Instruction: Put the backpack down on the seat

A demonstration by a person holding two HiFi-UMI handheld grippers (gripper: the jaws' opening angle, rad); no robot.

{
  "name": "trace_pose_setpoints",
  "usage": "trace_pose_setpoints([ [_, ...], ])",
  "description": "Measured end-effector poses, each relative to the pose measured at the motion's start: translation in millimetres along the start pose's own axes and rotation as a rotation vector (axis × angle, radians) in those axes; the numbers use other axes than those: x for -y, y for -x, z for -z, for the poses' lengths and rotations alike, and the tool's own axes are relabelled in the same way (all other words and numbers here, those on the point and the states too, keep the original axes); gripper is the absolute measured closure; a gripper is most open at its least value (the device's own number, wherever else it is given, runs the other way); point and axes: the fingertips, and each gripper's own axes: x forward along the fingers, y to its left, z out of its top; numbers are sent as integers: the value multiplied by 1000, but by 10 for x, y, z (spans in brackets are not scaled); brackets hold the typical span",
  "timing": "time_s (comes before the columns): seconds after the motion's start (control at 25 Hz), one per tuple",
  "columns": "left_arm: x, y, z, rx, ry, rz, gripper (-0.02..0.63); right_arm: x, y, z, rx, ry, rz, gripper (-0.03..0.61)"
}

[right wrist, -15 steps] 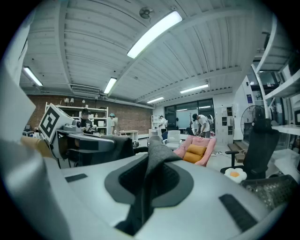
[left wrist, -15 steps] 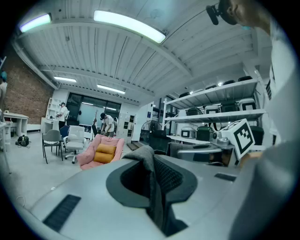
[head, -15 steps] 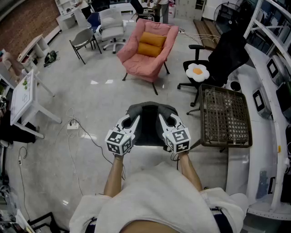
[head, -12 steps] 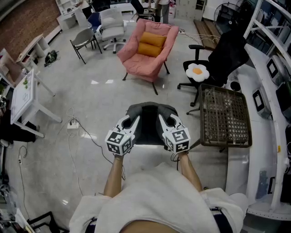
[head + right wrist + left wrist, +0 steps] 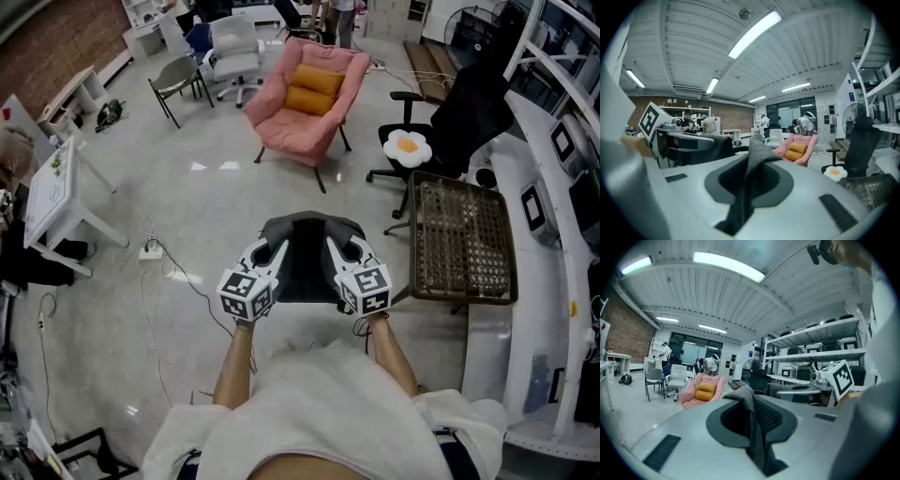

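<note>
A dark grey backpack (image 5: 304, 258) hangs in front of me above the floor, between my two grippers. My left gripper (image 5: 269, 251) is shut on one grey strap (image 5: 751, 413), which runs up between its jaws. My right gripper (image 5: 339, 249) is shut on the other strap (image 5: 749, 173) in the same way. The seat, a pink armchair (image 5: 302, 111) with an orange cushion (image 5: 312, 89), stands a few steps ahead across the floor. It also appears small in the left gripper view (image 5: 701, 390) and the right gripper view (image 5: 797, 150).
A black office chair (image 5: 459, 122) with an egg-shaped cushion (image 5: 407, 146) and a wire-mesh table (image 5: 464, 239) stand to the right. A white table (image 5: 56, 192) is at the left, with a power strip (image 5: 150, 251) and cable on the floor. Grey chairs (image 5: 176, 80) stand behind.
Both grippers and the backpack keep their place in view. The room has shifted slightly around them; the white table at the left has slid a little.
</note>
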Motion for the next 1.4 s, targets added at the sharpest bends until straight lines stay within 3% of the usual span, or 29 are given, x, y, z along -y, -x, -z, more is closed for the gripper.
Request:
trace_pose_setpoints([
  [0.24, -3, -94, 106, -14, 17, -14, 571, 71, -46, 120, -19, -6, -17, 552],
  [0.56, -320, -459, 139, -26, 30, -19, 571, 348, -472, 152, -31, -13, -18, 552],
  [0.88, -1133, -1156, 17, -21, 45, -8, 571, 802, -1427, 34, -41, -15, -3, 552],
  [1.4, -2700, -2389, -598, -20, 43, 35, 571, 1636, -3225, -549, -43, -18, 35, 552],
])
